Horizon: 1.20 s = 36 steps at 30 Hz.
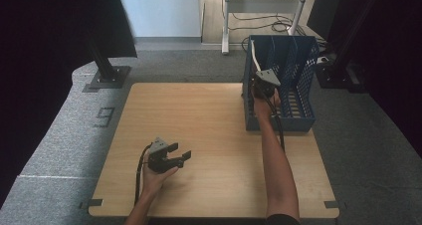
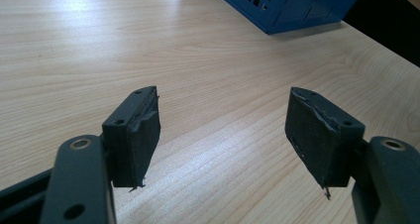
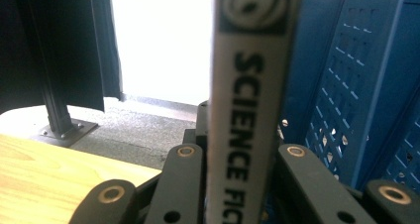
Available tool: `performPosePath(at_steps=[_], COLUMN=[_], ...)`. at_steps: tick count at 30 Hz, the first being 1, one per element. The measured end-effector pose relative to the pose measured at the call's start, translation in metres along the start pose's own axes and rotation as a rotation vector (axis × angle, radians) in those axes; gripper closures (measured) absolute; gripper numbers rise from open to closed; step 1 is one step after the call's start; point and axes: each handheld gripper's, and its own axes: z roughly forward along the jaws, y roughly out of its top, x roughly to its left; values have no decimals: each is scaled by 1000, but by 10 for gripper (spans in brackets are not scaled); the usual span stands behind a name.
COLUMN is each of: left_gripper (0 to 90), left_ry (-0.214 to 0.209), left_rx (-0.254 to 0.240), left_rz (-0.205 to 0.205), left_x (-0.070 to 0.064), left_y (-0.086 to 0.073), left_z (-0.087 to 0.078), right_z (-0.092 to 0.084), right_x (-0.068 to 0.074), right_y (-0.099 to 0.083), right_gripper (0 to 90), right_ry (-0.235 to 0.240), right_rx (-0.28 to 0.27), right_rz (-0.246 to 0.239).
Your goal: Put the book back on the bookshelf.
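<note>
**Book upright at the rack's left end**

The right gripper (image 1: 261,80) has its fingers clamped on the white book (image 3: 247,110), spine vertical, over the blue rack (image 1: 298,113)'s leftmost slot. The left gripper (image 2: 225,135), fingers wide and empty, rests well short of the rack on the worktop (image 1: 209,115).

Wooden table (image 1: 214,150), light grain, stands on grey carpet (image 1: 59,135); blue rack (image 1: 298,116) sits on table, at right gripper (image 1: 263,80); left gripper (image 1: 180,154) rests on bare wood, well apart from rack
</note>
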Motion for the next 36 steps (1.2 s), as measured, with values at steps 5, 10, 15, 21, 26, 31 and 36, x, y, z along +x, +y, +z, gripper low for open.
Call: performPosePath(at_steps=[5, 10, 15, 21, 26, 31, 36], left_gripper=[299, 300, 299, 299, 298, 299, 299], left_ry=[1, 1, -2, -7, -10, -9, -12], left_rx=[0, 2, 6, 9, 14, 15, 18], left_rz=[-1, -3, -1, 3, 1, 5, 4], left_x=[0, 1, -1, -2, -3, -5, -6], left_y=[0, -1, -1, -1, -1, -1, -2], left_z=[0, 0, 1, 2, 3, 4, 5], right_z=[4, 3, -1, -7, -13, -21, -26], right_x=[-1, -2, 1, -2, -4, -5, 3], right_y=[-1, -2, 0, 2, 3, -1, -1], right_gripper=[786, 710, 580, 498, 501, 496, 499], right_ry=[-5, 11, 22, 40, 59, 68, 92], right_rx=[-13, -15, -6, 25, 17, 15, 15], right_rz=[2, 9, -14, -17, -15, -4, -76])
